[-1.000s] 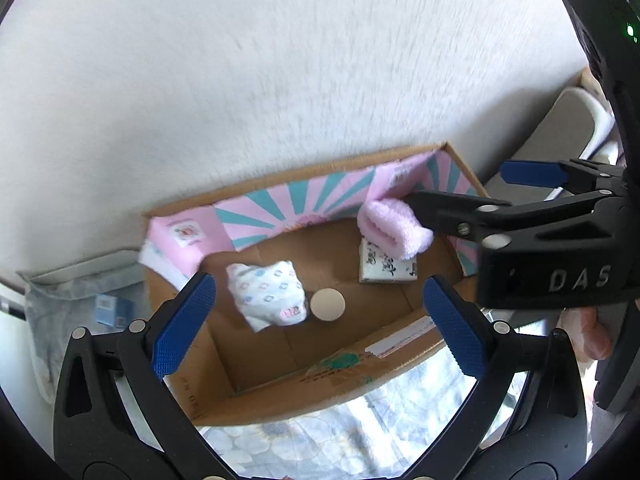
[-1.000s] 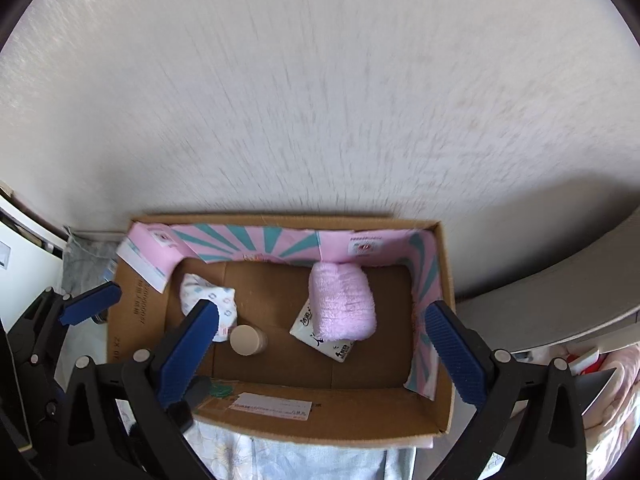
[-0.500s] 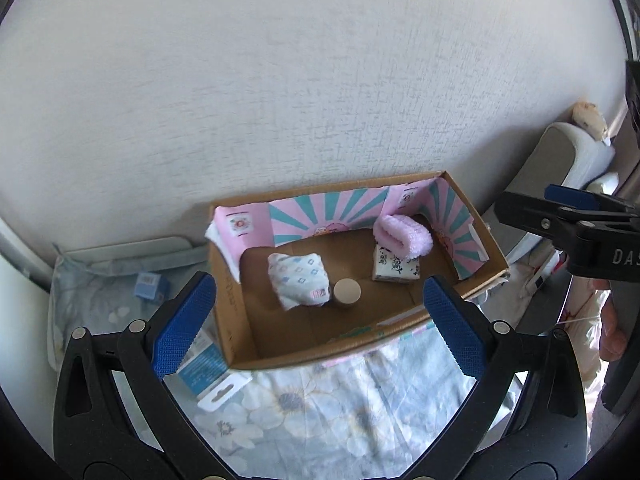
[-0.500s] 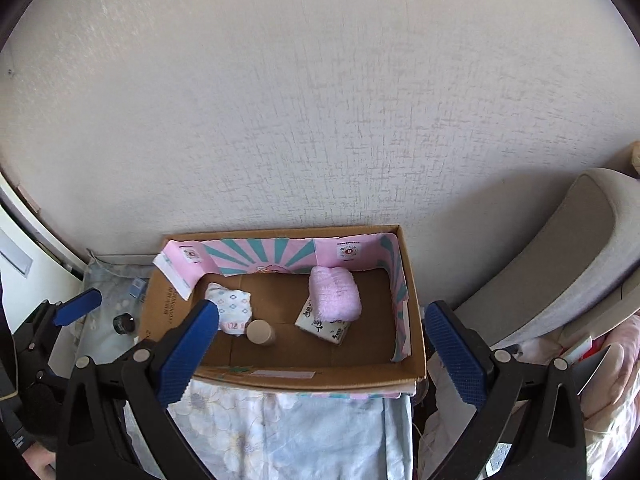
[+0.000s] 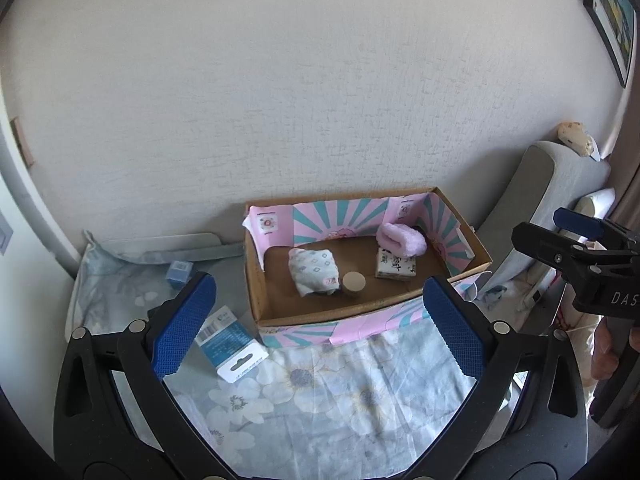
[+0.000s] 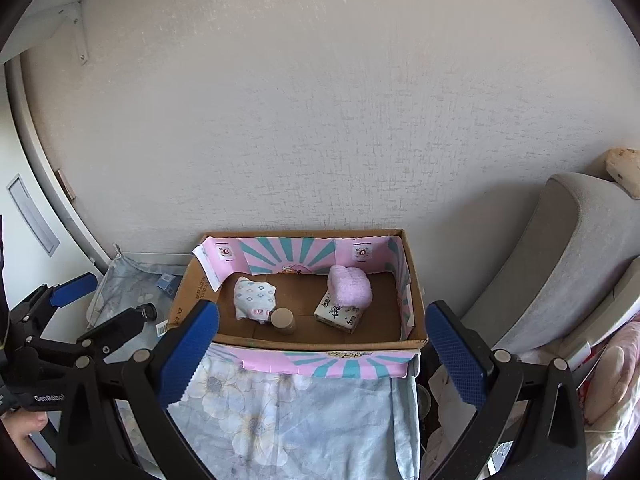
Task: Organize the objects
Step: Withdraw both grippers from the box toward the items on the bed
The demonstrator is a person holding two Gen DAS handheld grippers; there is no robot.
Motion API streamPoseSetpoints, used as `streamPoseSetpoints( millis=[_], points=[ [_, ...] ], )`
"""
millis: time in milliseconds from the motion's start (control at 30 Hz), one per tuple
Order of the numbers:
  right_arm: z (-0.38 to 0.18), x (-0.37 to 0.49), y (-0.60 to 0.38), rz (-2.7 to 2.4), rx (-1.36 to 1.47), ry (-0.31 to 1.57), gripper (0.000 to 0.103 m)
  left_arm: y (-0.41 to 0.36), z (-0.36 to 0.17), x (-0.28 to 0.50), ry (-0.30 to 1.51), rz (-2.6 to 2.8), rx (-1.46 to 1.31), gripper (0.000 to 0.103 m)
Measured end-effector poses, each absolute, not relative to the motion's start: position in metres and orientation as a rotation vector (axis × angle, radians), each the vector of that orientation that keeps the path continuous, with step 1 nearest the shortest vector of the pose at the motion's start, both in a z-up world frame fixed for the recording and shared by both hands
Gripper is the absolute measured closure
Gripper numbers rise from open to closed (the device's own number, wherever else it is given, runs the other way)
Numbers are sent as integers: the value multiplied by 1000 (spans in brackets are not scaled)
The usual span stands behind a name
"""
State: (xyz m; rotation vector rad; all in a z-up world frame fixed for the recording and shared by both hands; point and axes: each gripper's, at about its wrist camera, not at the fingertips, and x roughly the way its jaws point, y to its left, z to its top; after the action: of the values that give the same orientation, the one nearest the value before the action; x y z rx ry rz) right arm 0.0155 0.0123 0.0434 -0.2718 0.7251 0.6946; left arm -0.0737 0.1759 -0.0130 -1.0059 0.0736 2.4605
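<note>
Jaws of both grippers spread wide, empty; cardboard box [image 6: 304, 346] holds pink fluffy roll [image 6: 349, 286].

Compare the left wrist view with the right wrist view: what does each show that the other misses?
Left wrist only: a framed picture on the wall, and the whole blue-and-white packet beside the box.
Right wrist only: a wall bracket and a small black cylinder left of the box.
Both: the box holding a patterned cloth, a jar, and a pink roll on a printed packet; both grippers open.
</note>
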Motion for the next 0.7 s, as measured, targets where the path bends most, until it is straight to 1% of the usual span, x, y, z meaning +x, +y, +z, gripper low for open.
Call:
streamPoseSetpoints(
  millis=[100,333,400,700],
  points=[
    [39,2,6,681,-294,698,0,167,-15,-64,48,2480,-991,0],
    [19,-14,-8,689,-269,718,0,153,-26,-44,24,2503,-975,0],
    [17,-18,-11,686,-273,709,0,150,-26,-42,-3,2509,-977,0],
    [14,-25,-13,692,-270,714,0,146,-23,-37,-19,2510,-969,0]
  ],
)
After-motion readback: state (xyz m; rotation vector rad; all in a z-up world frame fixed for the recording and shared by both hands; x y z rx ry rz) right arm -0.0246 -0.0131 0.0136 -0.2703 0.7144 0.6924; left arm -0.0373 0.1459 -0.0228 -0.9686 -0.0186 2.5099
